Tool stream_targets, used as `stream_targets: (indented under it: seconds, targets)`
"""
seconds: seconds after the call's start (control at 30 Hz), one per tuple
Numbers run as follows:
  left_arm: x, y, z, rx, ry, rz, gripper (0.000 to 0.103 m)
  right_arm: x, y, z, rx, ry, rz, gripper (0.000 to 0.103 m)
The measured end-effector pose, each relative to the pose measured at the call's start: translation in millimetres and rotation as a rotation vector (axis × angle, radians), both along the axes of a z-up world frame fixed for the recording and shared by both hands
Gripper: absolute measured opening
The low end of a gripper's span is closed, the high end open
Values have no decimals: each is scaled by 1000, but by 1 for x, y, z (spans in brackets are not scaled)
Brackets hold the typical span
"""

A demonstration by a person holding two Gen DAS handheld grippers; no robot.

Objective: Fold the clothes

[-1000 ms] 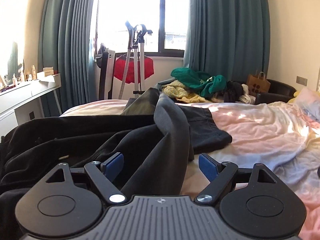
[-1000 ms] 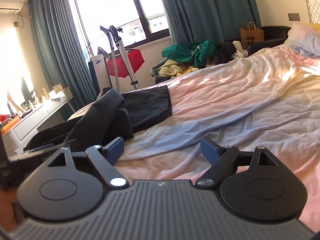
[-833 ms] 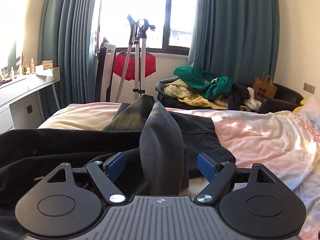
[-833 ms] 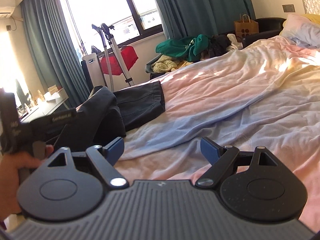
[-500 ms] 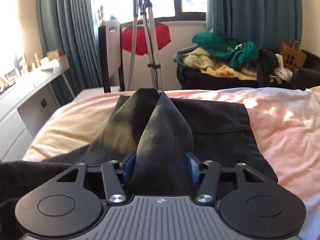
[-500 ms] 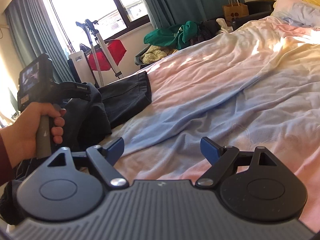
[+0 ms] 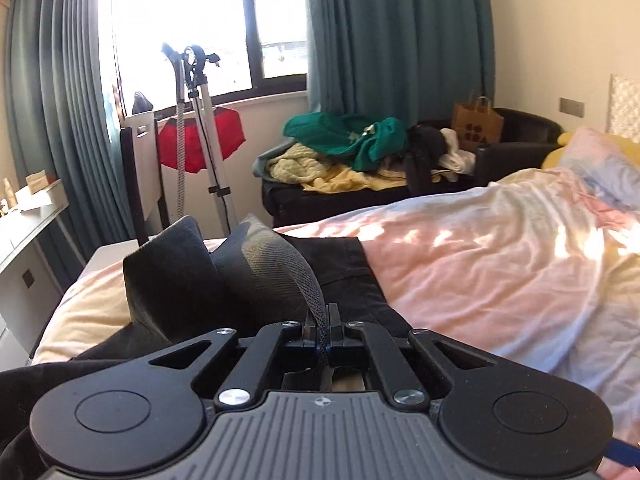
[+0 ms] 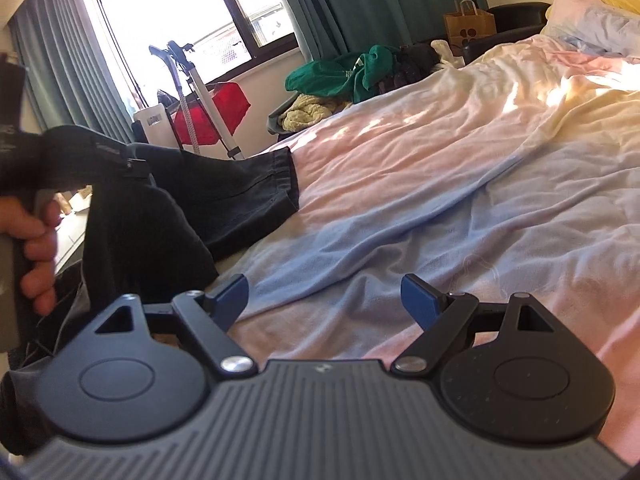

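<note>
- Fabric first, in the left wrist view: the left gripper (image 7: 322, 330) has its fingers pressed together on a raised fold of the dark trousers (image 7: 256, 276), the weave pinched between the two pads.
- From that pinch the cloth rises in two peaked humps, while the remaining part of the garment lies flat on the bed (image 7: 500, 276), reaching toward the foot end.
- Bedding is a rumpled pink, cream and pale blue sheet, sunlit in patches.
- Beyond the bed stand teal curtains (image 7: 400, 40), a bright window, a garment steamer stand (image 7: 200, 128) with something red behind it, and a dark seat heaped with a clothes pile (image 7: 344, 144) in green and yellow; a brown paper bag (image 7: 478, 122) sits further right.
- Right wrist view: the right gripper (image 8: 324, 298) hovers over bare sheet (image 8: 460, 208) with its blue-tipped fingers (image 8: 418, 300) spread wide and nothing between them.
- To its left, the person's hand (image 8: 38, 236) grips the handle of the other tool, from which the trousers (image 8: 192, 208) hang in a dark drape.
- One trouser end lies flat on the bedding just past that drape, its hem toward the pink area.
- A pillow (image 8: 592, 20) rests at the far right, well apart from the garment.
</note>
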State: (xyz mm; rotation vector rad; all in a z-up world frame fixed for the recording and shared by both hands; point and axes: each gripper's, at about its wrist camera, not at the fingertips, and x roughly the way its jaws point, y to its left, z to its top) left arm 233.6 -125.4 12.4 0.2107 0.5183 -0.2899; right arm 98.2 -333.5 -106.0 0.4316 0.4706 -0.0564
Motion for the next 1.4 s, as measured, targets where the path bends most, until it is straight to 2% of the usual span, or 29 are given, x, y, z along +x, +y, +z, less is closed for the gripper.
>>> stream_targets:
  seconds: [0.13, 0.3, 0.43, 0.5, 0.6, 0.67, 0.8, 0.97, 1.0, 1.13, 1.27, 1.33, 1.4]
  targets:
    - [-67, 14, 4, -5, 20, -92, 1, -11, 8, 10, -86, -45, -3, 85]
    - [-147, 45, -19, 7, 63, -169, 1, -23, 2, 15, -13, -61, 13, 85]
    - [-199, 67, -60, 74, 113, -220, 1, -32, -3, 19, 54, -73, 27, 85]
    - [-213, 79, -81, 61, 146, -201, 1, -32, -12, 13, 182, -67, 58, 85]
    - [-216, 98, -94, -49, 171, -138, 1, -28, -24, 1, 367, -53, 91, 86]
    - [-216, 108, -93, -129, 174, -111, 2, -23, -23, -5, 432, -56, 110, 85]
    - [-212, 113, -88, -190, 169, -105, 2, -5, -15, -11, 514, -67, 184, 79]
    - [-206, 116, -93, -227, 195, -108, 2, 53, -15, -20, 506, -33, 199, 73]
    - [-206, 116, -94, -229, 196, -109, 2, 67, -18, -23, 514, -25, 191, 67]
    - [-202, 121, -96, -262, 199, -112, 2, 126, -40, -53, 576, 30, 111, 66]
    - [-194, 126, -100, -300, 230, -100, 2, 171, -49, -79, 560, 55, 73, 66]
    - [-190, 127, -102, -310, 233, -105, 2, 188, -46, -78, 534, 33, 96, 65]
    - [-186, 126, -104, -312, 242, -113, 3, 204, -41, -75, 492, 17, 131, 58]
